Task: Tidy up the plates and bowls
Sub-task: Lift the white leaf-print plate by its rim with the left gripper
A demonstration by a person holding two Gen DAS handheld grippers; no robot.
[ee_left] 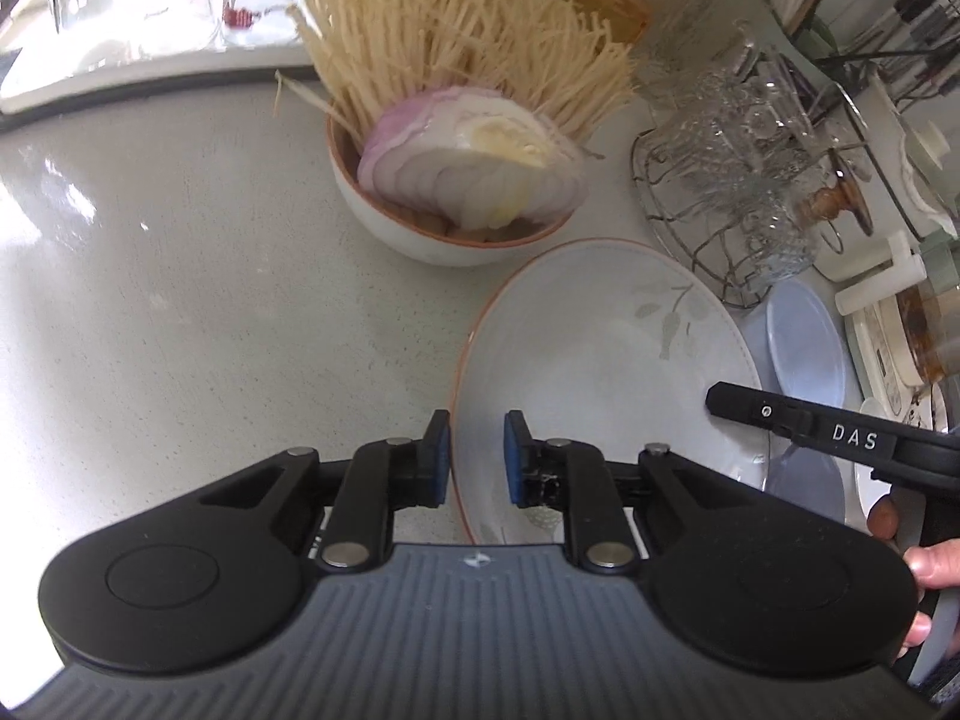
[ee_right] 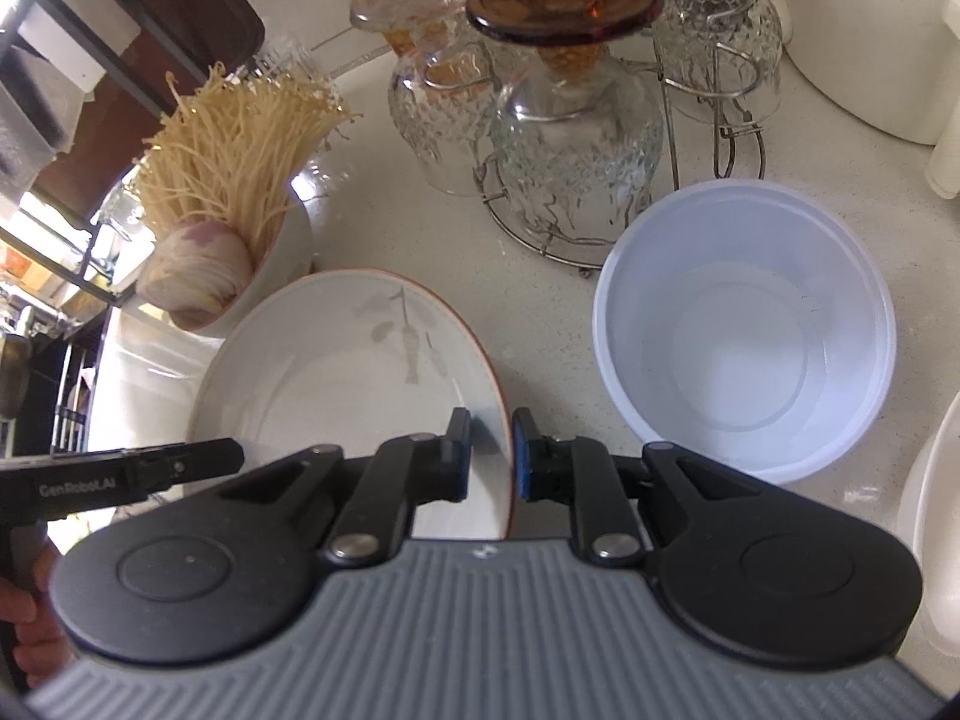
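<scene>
Left gripper (ee_left: 475, 457): narrow, pads astride left rim of white plate (ee_left: 606, 384). Right gripper (ee_right: 491, 455): narrow, pads clamped across opposite rim. Two-sided hold judged to keep plate level for lifting. Plate between both grippers, on pale countertop (ee_left: 180, 276). Ahead of left gripper: white bowl (ee_left: 432, 222) with sliced onion (ee_left: 474, 174) and enoki mushrooms (ee_left: 456, 24). Right of right gripper: empty plastic bowl (ee_right: 744, 336), just beside plate, probable stacking target. Beyond: wire rack (ee_right: 570, 180) of inverted glassware.
</scene>
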